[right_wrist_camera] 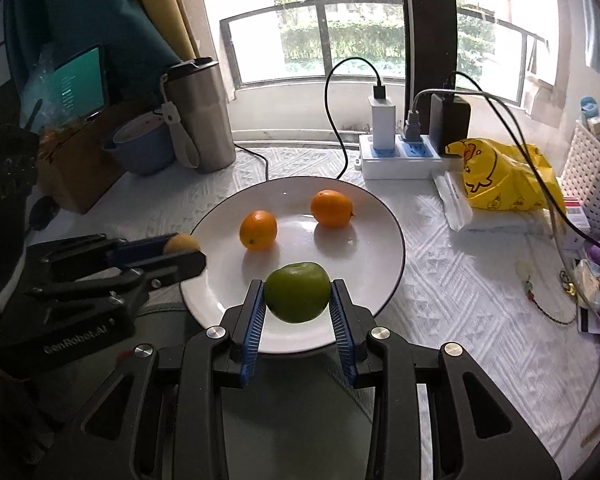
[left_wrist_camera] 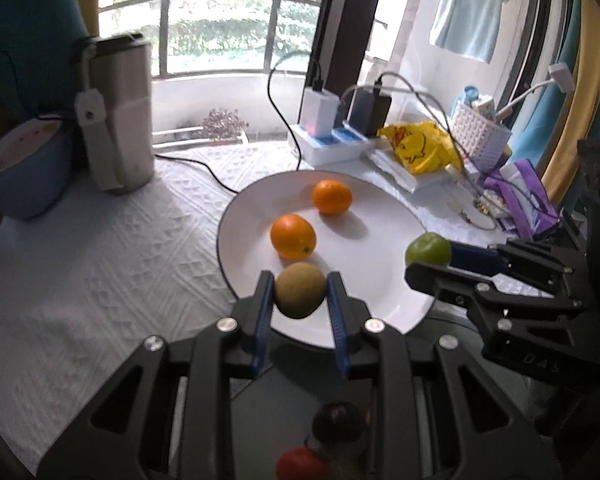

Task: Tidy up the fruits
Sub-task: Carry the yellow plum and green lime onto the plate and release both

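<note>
From the left wrist view, the left claw (left_wrist_camera: 300, 294) is clamped on a brown kiwi (left_wrist_camera: 300, 295), its blue pads pressing the fruit's two sides so it hangs clear over the near rim of the white plate (left_wrist_camera: 380, 312). Holding it by the widest part probably keeps the round fruit from slipping. Two oranges (left_wrist_camera: 293, 237) sit apart on the plate's far half, leaving the near half bare, likely the room meant for the incoming fruit. At the right, the right claw (left_wrist_camera: 430, 260) grips a green apple (left_wrist_camera: 428, 249) above the plate's right edge. A dark fruit and a red one show blurred at the bottom edge.

From the right wrist view, the right claw (right_wrist_camera: 298, 298) is closed on the green apple (right_wrist_camera: 297, 292), held over the plate's near part. The left claw (right_wrist_camera: 188, 250) reaches in from the left with the kiwi (right_wrist_camera: 181, 243) at the plate's left rim. Both fruits arrive from opposite sides, so the claws need not cross. The patterned bench (right_wrist_camera: 460, 280) carries the plate, with a power strip (right_wrist_camera: 396, 160) and cables well behind it.
</note>
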